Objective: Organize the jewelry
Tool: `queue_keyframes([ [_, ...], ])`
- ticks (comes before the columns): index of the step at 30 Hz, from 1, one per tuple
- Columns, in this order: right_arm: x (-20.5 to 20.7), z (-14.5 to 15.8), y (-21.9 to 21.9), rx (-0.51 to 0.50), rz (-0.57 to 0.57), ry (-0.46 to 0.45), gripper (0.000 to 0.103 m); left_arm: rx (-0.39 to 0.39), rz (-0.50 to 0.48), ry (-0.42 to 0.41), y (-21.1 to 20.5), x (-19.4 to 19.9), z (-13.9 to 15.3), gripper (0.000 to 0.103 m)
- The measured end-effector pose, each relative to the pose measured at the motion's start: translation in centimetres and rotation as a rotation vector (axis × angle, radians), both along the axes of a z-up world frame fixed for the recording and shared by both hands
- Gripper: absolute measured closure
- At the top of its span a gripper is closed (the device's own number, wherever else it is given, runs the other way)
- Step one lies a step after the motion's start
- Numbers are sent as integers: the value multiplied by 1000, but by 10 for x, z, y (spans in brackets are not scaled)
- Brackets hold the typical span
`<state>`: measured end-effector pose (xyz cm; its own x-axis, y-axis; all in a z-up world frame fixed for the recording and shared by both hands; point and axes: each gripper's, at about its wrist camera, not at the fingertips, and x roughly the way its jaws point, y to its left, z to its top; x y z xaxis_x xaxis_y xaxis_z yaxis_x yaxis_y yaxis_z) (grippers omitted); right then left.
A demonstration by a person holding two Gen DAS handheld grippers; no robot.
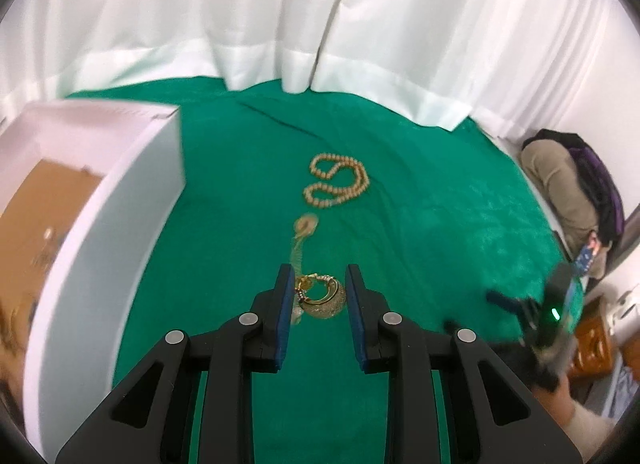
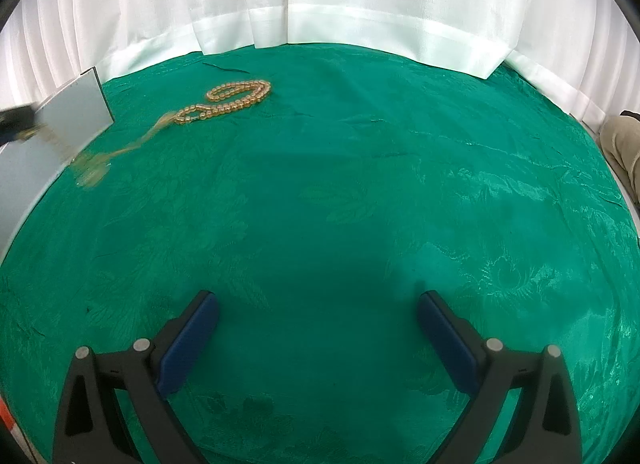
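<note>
— Gold in the left gripper (image 1: 320, 270), then? What had it got
— A gold necklace (image 1: 322, 300). The blue pads were drawn in close and clamped on its broad curved front piece, which touched both of them
— And the rest of it
— Its thin chain (image 1: 298, 252) trailed away ahead of the fingertips, blurred, down toward the green cloth (image 1: 420, 223)
— Anything further out
— A bead necklace (image 1: 336, 183), farther ahead, lay looped on the cloth, apart from the chain's end. Close on the gripper's left stood a white box (image 1: 100, 223) with a brown floor; what lay inside was too blurred to tell. A white curtain (image 1: 280, 3) hung beyond the cloth's far edge
— The other hand
— The right gripper (image 2: 318, 304) was off to the right, its jaws spread wide over bare cloth with nothing between them. From there the beads (image 2: 236, 97) lay ahead and to the left
</note>
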<state>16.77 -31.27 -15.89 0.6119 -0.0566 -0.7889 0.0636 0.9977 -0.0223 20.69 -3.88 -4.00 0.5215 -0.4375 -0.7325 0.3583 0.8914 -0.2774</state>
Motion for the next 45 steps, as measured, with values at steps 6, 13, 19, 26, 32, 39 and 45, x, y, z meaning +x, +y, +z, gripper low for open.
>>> queue_keyframes([
  [6, 0, 0, 0, 0, 0, 0, 1, 32, 40, 37, 35, -34, -10, 78],
  [13, 0, 0, 0, -1, 0, 1, 1, -12, 88, 88, 58, -31, -28, 77],
  [19, 0, 0, 0, -1, 0, 1, 1, -7, 24, 189, 49, 0, -59, 71],
  [26, 0, 0, 0, -2, 0, 2, 1, 170, -28, 156, 35, -16, -82, 35],
  [32, 0, 0, 0, -2, 0, 2, 1, 209, -35, 105, 24, -21, -85, 82],
  [39, 1, 0, 0, -2, 0, 3, 1, 3, -3, 97, 40, -23, -49, 98],
  [45, 1, 0, 0, -2, 0, 3, 1, -152, 34, 36, 61, -31, 8, 98],
])
